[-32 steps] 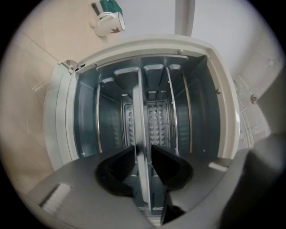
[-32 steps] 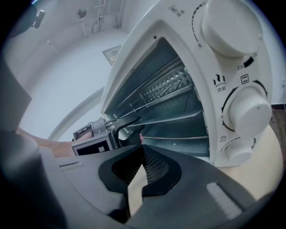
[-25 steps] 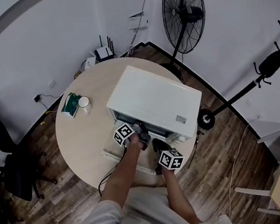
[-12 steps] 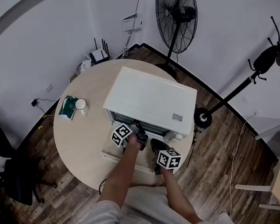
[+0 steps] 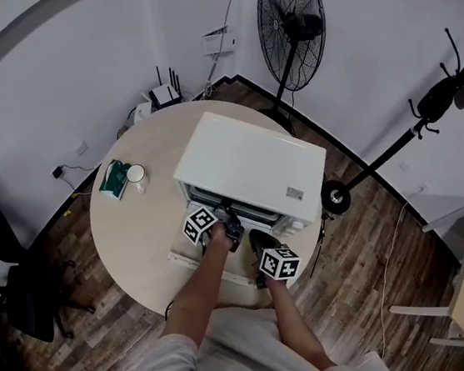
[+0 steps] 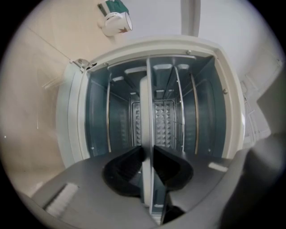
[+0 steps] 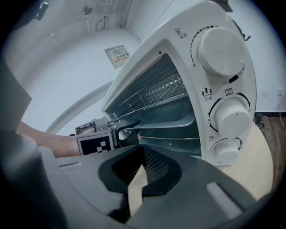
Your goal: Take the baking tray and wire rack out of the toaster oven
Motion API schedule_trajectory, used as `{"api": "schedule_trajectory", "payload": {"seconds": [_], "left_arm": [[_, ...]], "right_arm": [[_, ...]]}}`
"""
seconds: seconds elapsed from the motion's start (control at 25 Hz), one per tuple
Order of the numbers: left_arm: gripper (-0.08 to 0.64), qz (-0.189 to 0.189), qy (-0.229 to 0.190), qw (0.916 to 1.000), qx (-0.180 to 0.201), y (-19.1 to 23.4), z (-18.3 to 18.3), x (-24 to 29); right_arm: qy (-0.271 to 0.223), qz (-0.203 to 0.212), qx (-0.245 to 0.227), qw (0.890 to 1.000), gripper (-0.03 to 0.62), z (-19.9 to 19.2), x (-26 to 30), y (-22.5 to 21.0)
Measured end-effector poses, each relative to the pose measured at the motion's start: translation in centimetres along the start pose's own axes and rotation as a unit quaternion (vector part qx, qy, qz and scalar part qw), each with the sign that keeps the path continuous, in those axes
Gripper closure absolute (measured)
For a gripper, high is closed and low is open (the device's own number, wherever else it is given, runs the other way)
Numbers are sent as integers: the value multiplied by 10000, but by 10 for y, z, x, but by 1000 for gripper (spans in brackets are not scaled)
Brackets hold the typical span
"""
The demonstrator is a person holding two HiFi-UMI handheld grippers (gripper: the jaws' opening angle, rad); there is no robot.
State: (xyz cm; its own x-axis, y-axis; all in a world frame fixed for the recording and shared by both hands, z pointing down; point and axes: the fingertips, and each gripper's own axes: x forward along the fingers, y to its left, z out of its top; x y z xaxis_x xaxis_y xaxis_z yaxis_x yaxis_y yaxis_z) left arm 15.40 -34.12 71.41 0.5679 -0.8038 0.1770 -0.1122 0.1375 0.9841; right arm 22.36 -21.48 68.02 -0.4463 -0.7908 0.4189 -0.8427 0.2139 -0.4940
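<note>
Tray first: the baking tray point(image 7: 174, 124) sits inside the open toaster oven point(image 5: 246, 166), and your left gripper point(image 6: 147, 153) has its fingers point(image 6: 125, 167) clenched on the tray's front lip. That gripper is turned on its side so the 2 fingers sit above and below the thin rim. That looks like the only way to bite a flat edge and draw it straight along the rails.

The wire rack point(image 7: 156, 95) lies in a slot above the tray, untouched. I'd judge it comes out 2nd. Your right gripper point(image 7: 142, 154) hangs at 4 o'clock from the left one, fingers closed together on nothing. It is probably held there to leave the drop-down door point(image 5: 189, 257) free until the tray needs another support.

The oven stands on a round pale surface point(image 5: 129, 235), with a mug point(image 5: 137, 174) and a green packet point(image 5: 116, 174) at 10 o'clock from it. Around the surface are a wood floor and white walls, with a pedestal fan point(image 5: 289, 14) at 1 o'clock and a dark chair point(image 5: 5, 250) at 9.
</note>
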Motion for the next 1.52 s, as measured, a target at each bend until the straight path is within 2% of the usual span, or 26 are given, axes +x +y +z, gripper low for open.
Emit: {"api": "schedule_trajectory", "payload": {"seconds": [0.96, 1.52], "left_arm": [[439, -99, -27, 9999, -126, 3, -6, -22], [437, -202, -111, 9991, -363, 8, -9, -42]], "right_arm": [[-134, -128, -185, 9997, 592, 13, -12, 7], [-90, -70, -294, 9995, 592, 14, -6, 12]]}}
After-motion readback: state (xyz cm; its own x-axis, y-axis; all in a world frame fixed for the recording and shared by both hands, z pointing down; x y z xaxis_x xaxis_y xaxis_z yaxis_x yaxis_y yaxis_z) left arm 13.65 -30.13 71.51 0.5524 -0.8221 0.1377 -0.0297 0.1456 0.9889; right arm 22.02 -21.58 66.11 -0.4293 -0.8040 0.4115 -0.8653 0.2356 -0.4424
